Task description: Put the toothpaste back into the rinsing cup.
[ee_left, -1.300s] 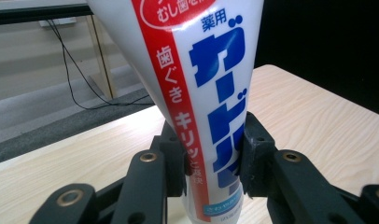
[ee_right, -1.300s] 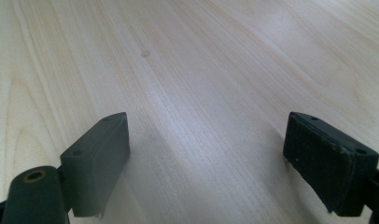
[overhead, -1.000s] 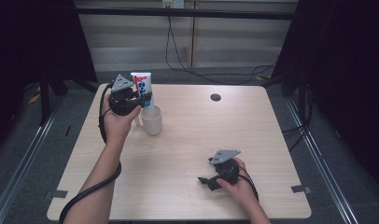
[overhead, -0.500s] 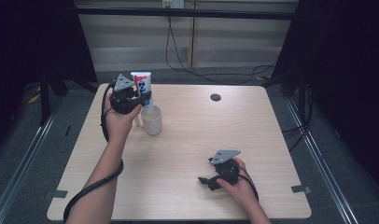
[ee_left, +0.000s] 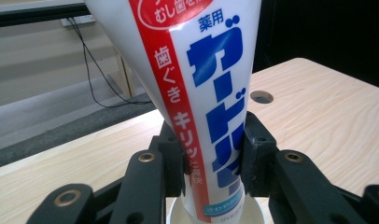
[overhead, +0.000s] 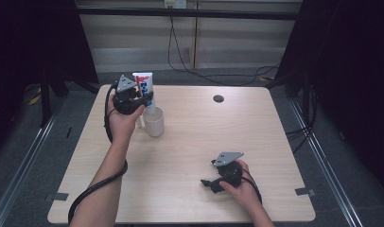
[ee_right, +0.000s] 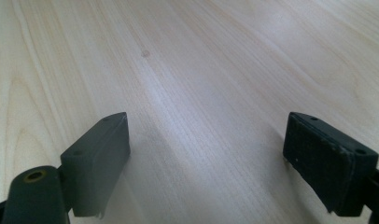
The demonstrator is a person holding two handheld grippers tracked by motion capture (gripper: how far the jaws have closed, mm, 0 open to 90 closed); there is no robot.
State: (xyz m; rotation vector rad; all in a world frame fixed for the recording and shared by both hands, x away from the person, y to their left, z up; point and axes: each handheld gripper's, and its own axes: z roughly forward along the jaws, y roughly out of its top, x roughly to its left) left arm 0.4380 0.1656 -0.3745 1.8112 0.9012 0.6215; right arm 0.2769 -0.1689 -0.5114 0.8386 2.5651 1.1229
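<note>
Nothing is shifting since a second ago: my left gripper point(ee_left: 211, 161) is still clamping the toothpaste tube point(ee_left: 197, 93) upright, cap end down in the white mug point(overhead: 153, 124) near the table's point(overhead: 275, 127) far left corner. My right gripper point(ee_right: 206, 158) is resting low over bare wood, jaws spread wide apart

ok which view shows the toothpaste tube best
The left gripper view: the toothpaste tube is close up with readable print, clamped by the left claw above the white cup. The high view shows it small and upright. The right gripper view faces bare table.
</note>
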